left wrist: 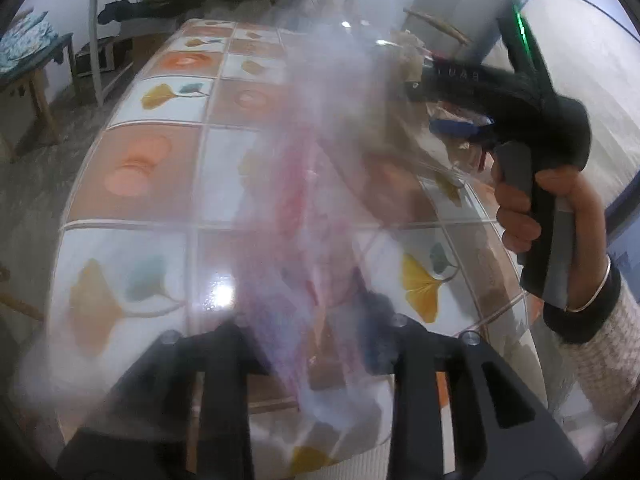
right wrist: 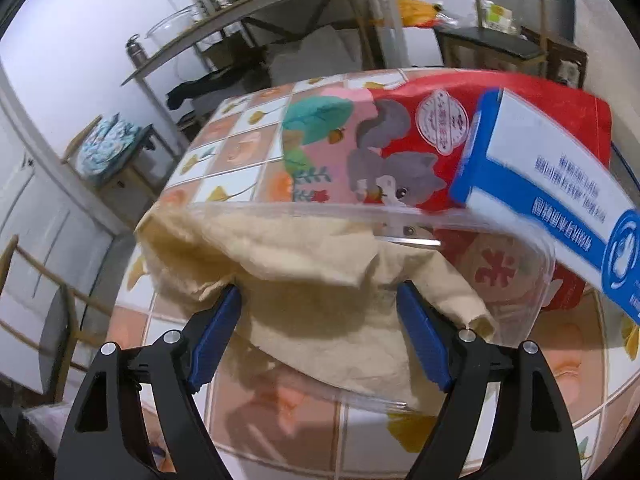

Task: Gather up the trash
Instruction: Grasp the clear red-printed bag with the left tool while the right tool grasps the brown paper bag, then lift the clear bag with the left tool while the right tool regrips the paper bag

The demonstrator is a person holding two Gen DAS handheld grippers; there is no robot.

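Observation:
In the left wrist view, a thin see-through plastic bag point(left wrist: 304, 208) with pink print streams, blurred, from between the fingers of my left gripper point(left wrist: 312, 332), which is shut on it. My right gripper point(left wrist: 456, 126), held in a hand, hovers over a trash pile at the table's far right. In the right wrist view my right gripper point(right wrist: 318, 292) is open, its blue pads point(right wrist: 216, 332) on either side of crumpled beige paper point(right wrist: 300, 264) lying in a clear plastic container point(right wrist: 536, 312). Behind it lie a red snack bag point(right wrist: 400, 128) with a squirrel and a blue-and-white carton point(right wrist: 552, 184).
Everything rests on a table with a glossy tile-pattern cover point(right wrist: 248, 412). A metal-frame table point(right wrist: 280, 12) with pots stands behind. There is a chair with a blue cloth point(right wrist: 104, 152) at the left and a dark-seated chair point(right wrist: 492, 40) at the back right.

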